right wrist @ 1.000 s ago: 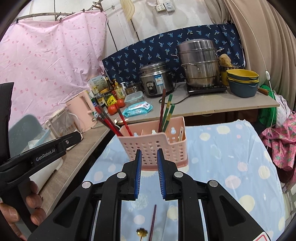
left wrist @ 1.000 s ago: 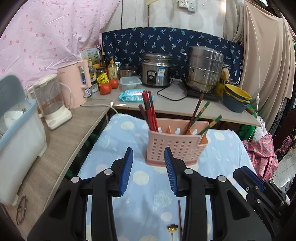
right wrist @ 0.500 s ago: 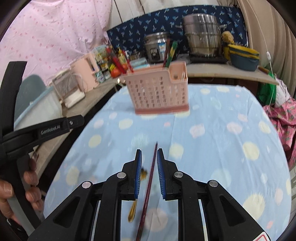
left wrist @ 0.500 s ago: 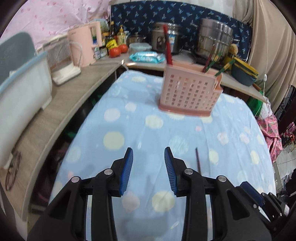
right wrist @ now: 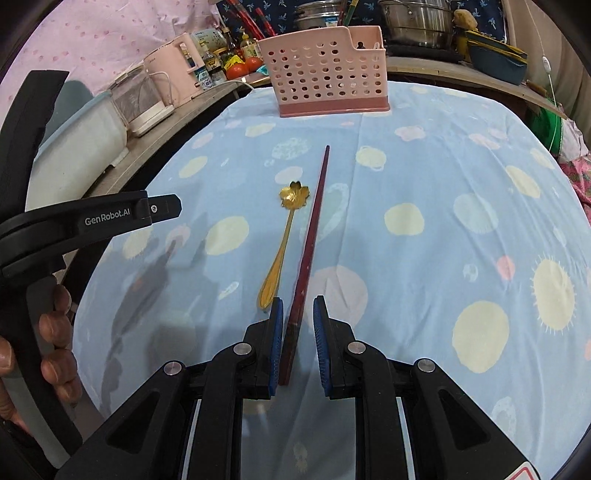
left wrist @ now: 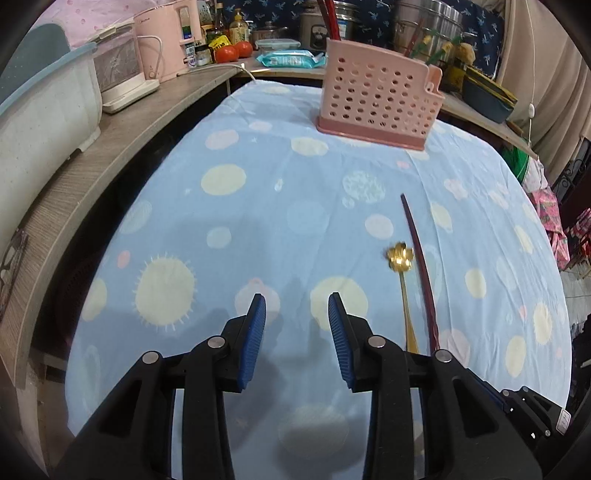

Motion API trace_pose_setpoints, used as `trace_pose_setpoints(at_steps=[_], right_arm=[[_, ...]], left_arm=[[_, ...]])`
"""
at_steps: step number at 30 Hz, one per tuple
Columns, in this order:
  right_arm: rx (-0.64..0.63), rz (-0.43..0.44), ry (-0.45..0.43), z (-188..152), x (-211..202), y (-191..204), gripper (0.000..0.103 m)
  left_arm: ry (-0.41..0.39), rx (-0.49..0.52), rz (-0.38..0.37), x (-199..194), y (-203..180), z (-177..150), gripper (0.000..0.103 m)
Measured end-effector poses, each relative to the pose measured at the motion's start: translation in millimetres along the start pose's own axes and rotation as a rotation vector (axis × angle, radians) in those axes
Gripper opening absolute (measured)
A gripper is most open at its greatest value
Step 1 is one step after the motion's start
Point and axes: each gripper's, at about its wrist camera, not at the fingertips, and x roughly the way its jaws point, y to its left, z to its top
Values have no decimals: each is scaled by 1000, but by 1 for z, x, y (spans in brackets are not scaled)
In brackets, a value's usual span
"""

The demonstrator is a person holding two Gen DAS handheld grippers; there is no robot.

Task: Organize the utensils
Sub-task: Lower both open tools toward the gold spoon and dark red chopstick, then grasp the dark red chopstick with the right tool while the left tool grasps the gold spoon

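The right gripper (right wrist: 298, 341) is low over the table, and its jaws stand a little apart on both sides of the thick end of a dark red chopstick (right wrist: 310, 236). The left pad looks very near the chopstick or touching it, the right pad has a small gap, so the jaws are not closed on it. The chopstick lies flat on the blue cloth (right wrist: 424, 258) and its thin tip points to the pink basket (right wrist: 325, 79). Just beside it, on the left, lies a gold spoon (right wrist: 284, 236) with a flower-shaped bowl; the two lie almost parallel and do not touch along the part I can see.

The left gripper (left wrist: 295, 332) hangs above the cloth (left wrist: 258, 206) with its jaws wide apart and nothing between them. In the left wrist view the spoon (left wrist: 400, 273) and the chopstick (left wrist: 419, 258) are to the right of this gripper, near its right finger.

The basket (left wrist: 380, 99) stands upright at the far end of the table, well apart from both grippers. Some red and green chopsticks stand inside it. On the counter behind are a pink kettle (left wrist: 168, 44), tomatoes (left wrist: 234, 51) and steel pots (right wrist: 413, 18).
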Motion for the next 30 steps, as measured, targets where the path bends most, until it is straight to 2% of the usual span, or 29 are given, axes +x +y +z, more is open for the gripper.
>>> trace_pose_setpoints(at_steps=[13, 16, 18, 21, 30], right_arm=[[-24, -18, 17, -13, 8, 3, 16], [-18, -26, 15, -12, 8, 0, 9], [-1, -30, 11, -11, 7, -5, 8], [28, -45, 2, -9, 5, -15, 7], [103, -72, -11, -7, -2, -42, 7]], left_arm=[[53, 43, -17, 8, -10, -24, 34], [55, 55, -25, 8, -16, -25, 39], [49, 68, -28, 6, -20, -25, 50], [39, 89, -44, 4, -28, -25, 56], [82, 136, -115, 19, -59, -28, 56]])
